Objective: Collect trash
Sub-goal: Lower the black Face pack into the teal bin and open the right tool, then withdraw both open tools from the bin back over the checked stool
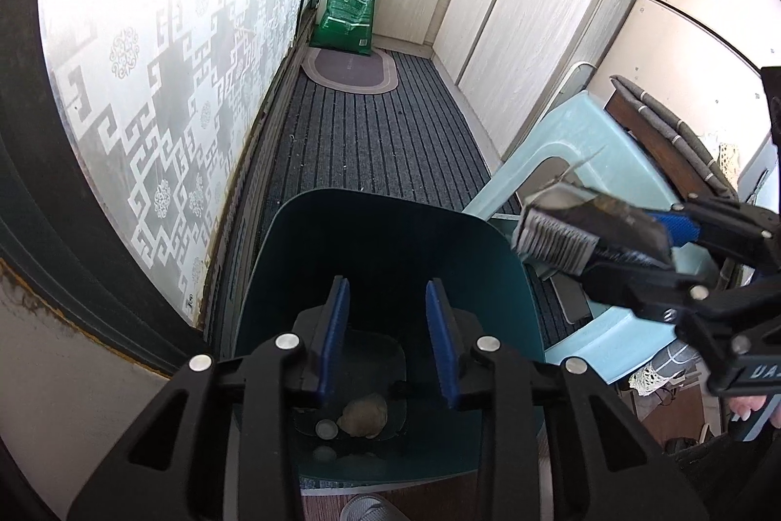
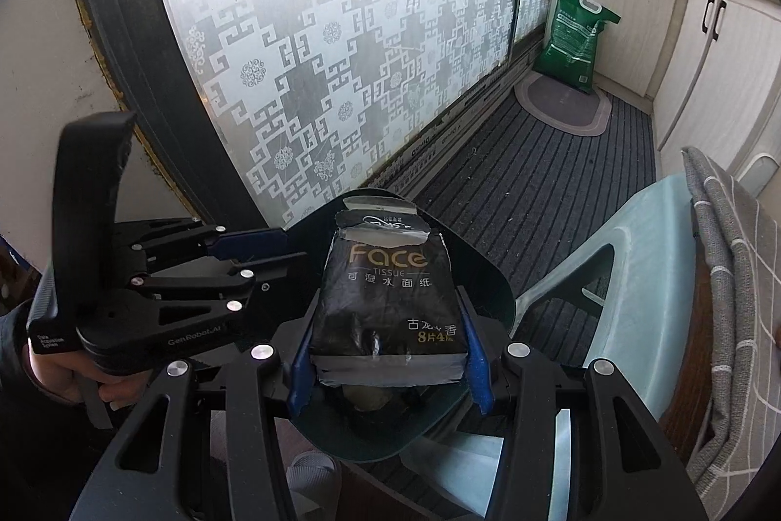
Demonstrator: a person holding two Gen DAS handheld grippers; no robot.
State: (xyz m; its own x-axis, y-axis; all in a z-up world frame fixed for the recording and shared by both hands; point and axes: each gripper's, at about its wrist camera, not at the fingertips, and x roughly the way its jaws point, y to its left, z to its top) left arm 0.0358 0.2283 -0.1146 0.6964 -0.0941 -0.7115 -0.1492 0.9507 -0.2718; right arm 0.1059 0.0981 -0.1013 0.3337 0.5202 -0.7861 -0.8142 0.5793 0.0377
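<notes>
1. Black linkage arms with silver rivets fill the near edge of both wrist views; each carries ribbed blue pads.
2. Left gripper (image 1: 388,340) hangs over the mouth of the dark teal bin (image 1: 302,238); its fingers stand apart with nothing between them.
3. Right gripper (image 2: 388,355) has its blue pads pressed on the two sides of a tissue pack (image 2: 385,306); the pack is a soft black plastic block with gold lettering and a torn top flap, held above the bin (image 2: 488,291).
4. Down on the bin floor lie a crumpled beige wad (image 1: 363,416) and a small round cap (image 1: 326,428); the walls are smooth, thin and curved, and the rim flares wide and open upward.
5. Pale blue plastic stool (image 1: 576,135) stands just beside the bin on the right; a grey checked cloth (image 2: 722,257) drapes over dark furniture next to it.
6. Ribbed grey floor mat (image 1: 371,130) runs away as a narrow open lane between the frosted patterned glass door (image 1: 161,47) and white wood-grain cabinets (image 1: 527,18).
7. Far off, a green sack (image 1: 349,8) leans upright behind an oval rug (image 1: 349,72).
</notes>
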